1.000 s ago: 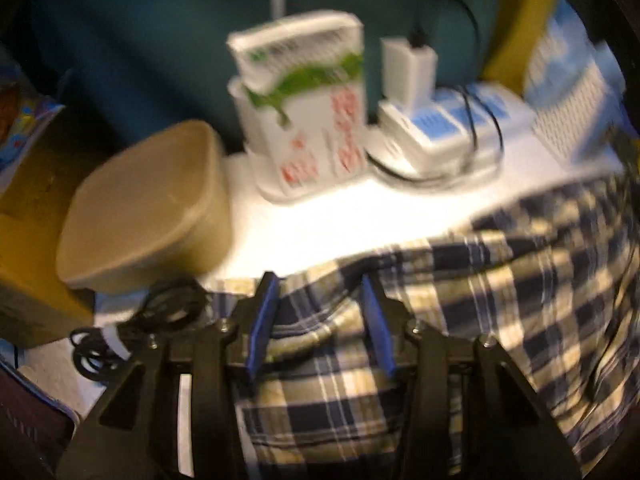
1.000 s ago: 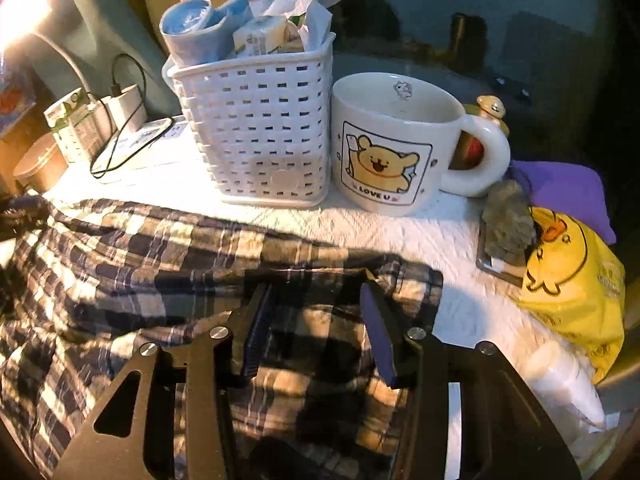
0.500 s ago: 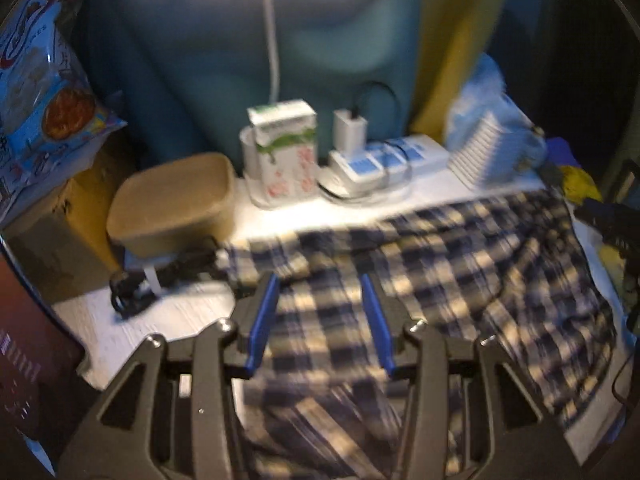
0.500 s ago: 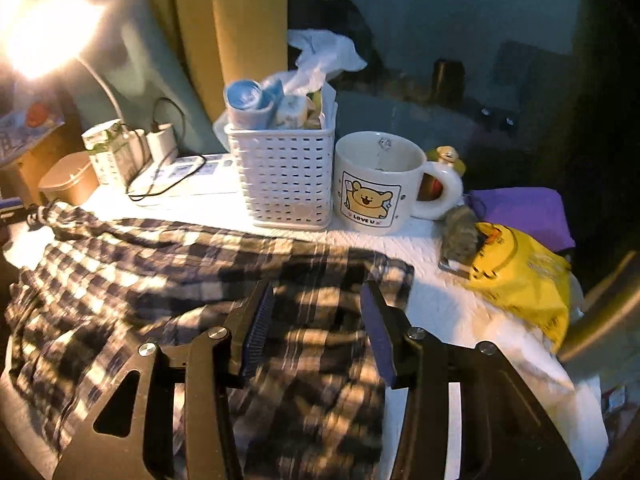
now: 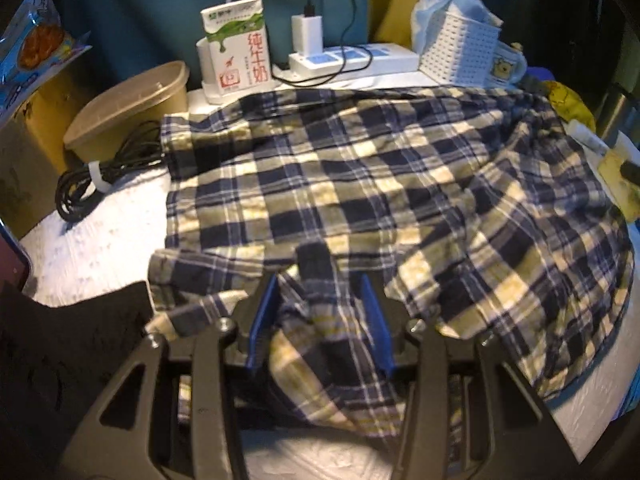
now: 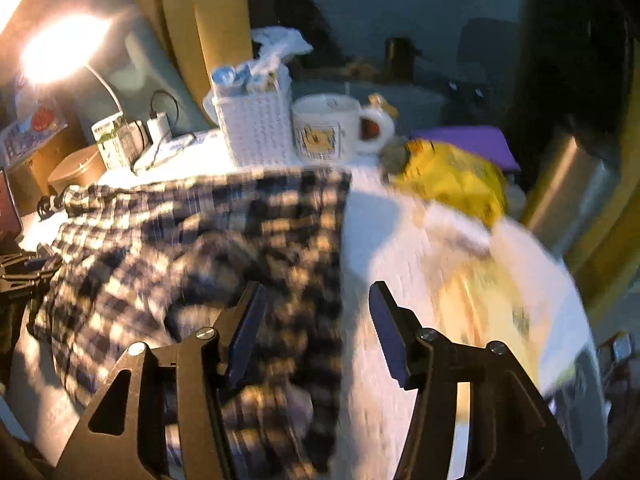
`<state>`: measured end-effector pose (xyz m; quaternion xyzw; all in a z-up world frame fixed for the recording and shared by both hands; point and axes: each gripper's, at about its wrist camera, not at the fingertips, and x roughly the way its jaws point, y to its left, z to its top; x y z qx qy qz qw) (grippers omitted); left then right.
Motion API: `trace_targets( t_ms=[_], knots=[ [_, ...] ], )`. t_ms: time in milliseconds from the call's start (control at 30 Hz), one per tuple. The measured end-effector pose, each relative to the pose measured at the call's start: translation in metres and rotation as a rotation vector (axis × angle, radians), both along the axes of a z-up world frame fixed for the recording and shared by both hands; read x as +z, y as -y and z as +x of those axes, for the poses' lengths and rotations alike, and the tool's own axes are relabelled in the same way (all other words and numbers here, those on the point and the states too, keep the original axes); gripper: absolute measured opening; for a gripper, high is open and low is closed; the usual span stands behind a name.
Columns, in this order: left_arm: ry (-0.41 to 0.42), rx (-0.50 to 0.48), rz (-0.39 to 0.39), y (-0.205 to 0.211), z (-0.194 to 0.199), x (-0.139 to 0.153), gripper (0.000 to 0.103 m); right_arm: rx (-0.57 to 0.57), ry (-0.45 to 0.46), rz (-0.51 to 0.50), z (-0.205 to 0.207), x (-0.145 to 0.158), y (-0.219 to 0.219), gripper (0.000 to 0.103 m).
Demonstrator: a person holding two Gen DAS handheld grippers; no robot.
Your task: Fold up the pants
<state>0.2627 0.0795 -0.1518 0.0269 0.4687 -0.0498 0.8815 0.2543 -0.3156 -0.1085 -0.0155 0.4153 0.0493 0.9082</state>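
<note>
Along the back of the bench (image 5: 100, 232): white slotted basket (image 6: 256, 128) stuffed with a blue roll and crumpled tissue, bear mug (image 6: 326, 130) beside it, contents hidden, lidded tan tub (image 5: 128, 108) at far left. Plaid pants (image 5: 380, 184) spread flat across the white cover, long axis running left to right. Left gripper (image 5: 320, 312) jaws with a fold of cloth bunched between them; right gripper (image 6: 318, 332) jaws spread wide, gripping nothing, over the cloth's right edge

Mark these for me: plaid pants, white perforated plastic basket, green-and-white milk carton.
plaid pants (image 5: 360, 184): left wrist view, middle of the spread fabric.
white perforated plastic basket (image 5: 456, 54): left wrist view, front wall.
green-and-white milk carton (image 5: 236, 48): left wrist view, front face.
</note>
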Motion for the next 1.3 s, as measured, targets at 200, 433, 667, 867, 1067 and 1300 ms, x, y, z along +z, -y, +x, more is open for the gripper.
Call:
trace_targets(
  t_ms=[200, 433, 667, 867, 1067, 1300],
  knots=[
    [0.030, 0.020, -0.040, -0.006, -0.016, 0.003, 0.017, 0.010, -0.056, 0.032, -0.029, -0.023, 0.002, 0.065],
    [0.093, 0.088, -0.092, -0.021, -0.057, 0.021, 0.010, -0.001, -0.079, 0.075, -0.046, -0.042, 0.003, 0.070],
    [0.121, 0.113, -0.124, -0.023, -0.102, 0.030, 0.009, 0.068, -0.070, 0.052, -0.061, -0.048, -0.015, 0.041],
    [0.179, 0.122, -0.144, -0.018, -0.135, 0.052, 0.008, 0.084, 0.002, 0.019, -0.072, -0.030, -0.008, 0.017],
    [0.257, 0.080, -0.165, -0.008, -0.171, 0.092, 0.008, 0.088, 0.126, -0.027, -0.090, 0.018, 0.001, 0.016],
    [0.185, 0.075, -0.174, 0.000, -0.201, 0.078, 0.008, 0.081, 0.148, -0.029, -0.120, 0.033, 0.017, 0.017]
  ],
)
